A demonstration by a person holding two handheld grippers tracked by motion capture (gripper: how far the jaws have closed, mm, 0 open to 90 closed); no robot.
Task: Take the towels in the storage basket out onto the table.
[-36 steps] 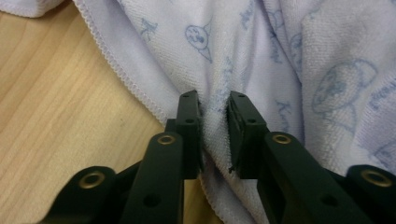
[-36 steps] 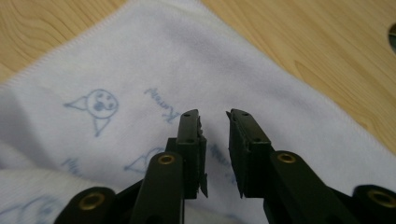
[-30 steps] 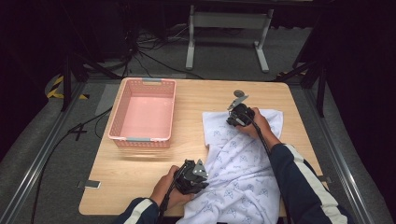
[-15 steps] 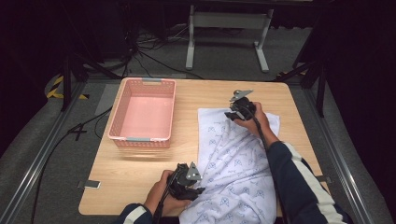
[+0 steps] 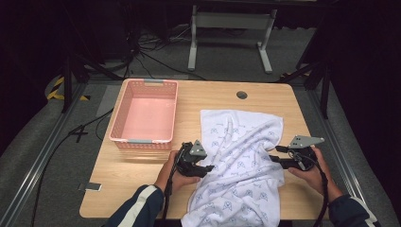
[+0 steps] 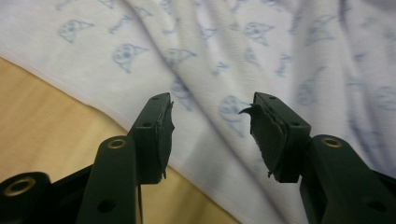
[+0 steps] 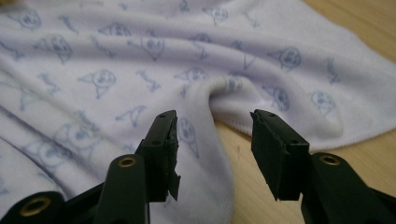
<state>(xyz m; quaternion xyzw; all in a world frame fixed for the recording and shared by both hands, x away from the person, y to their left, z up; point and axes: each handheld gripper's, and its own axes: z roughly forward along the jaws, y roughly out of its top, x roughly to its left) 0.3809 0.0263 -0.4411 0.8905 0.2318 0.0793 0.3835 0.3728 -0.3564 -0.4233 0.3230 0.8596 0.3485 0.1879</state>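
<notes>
Both pairs of jaws stand wide with nothing between them: the left gripper sits at the left hem of the printed towel, the right gripper at a curled fold on its right edge. The towel lies rumpled on the table (beside the pink basket). Judging by this, the step is reaching to grasp; next, each must close on its edge. Both hands are low, pointing inward.

Left tongs and right tongs both gape, pointing inward toward each other.
</notes>
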